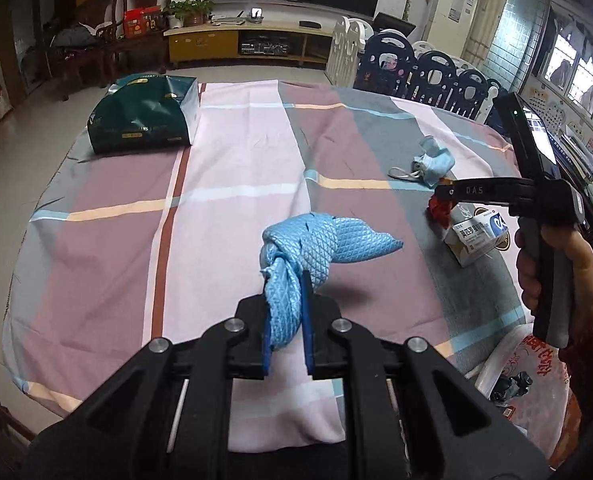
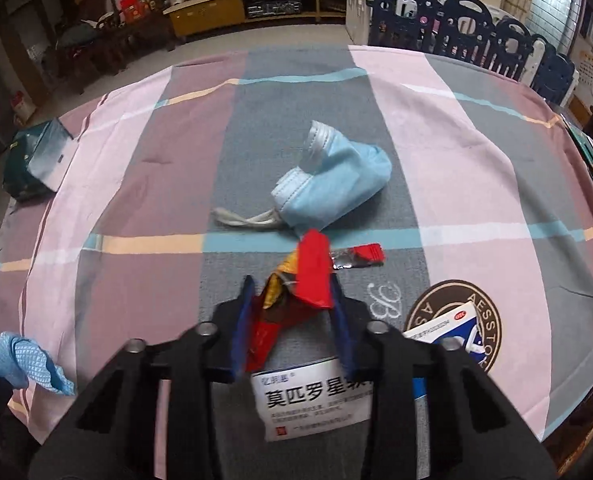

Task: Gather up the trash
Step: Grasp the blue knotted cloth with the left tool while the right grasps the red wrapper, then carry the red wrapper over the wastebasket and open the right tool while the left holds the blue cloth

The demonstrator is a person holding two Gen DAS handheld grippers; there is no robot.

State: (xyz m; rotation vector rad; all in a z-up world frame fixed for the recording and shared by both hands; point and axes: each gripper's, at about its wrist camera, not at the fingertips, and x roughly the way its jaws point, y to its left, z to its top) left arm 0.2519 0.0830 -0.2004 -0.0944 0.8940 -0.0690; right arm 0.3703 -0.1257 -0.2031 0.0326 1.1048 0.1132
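Left gripper [image 1: 287, 316] jaws clamped on blue cloth [image 1: 316, 240], lifted for carrying to green bag [image 1: 144, 116] at 10 o'clock. Right gripper [image 2: 292, 312] jaws pinching red wrapper [image 2: 312, 276]; face mask [image 2: 336, 176] waiting at 12.

Two wrist fisheyes, close above the checked cloth [image 1: 224, 152], angled down, sharing its far end

Quilted blue cloth [image 1: 316, 240], glossy red wrapper [image 2: 312, 276], matt checked tablecloth [image 1: 232, 160], cardboard medicine box [image 1: 476, 240]
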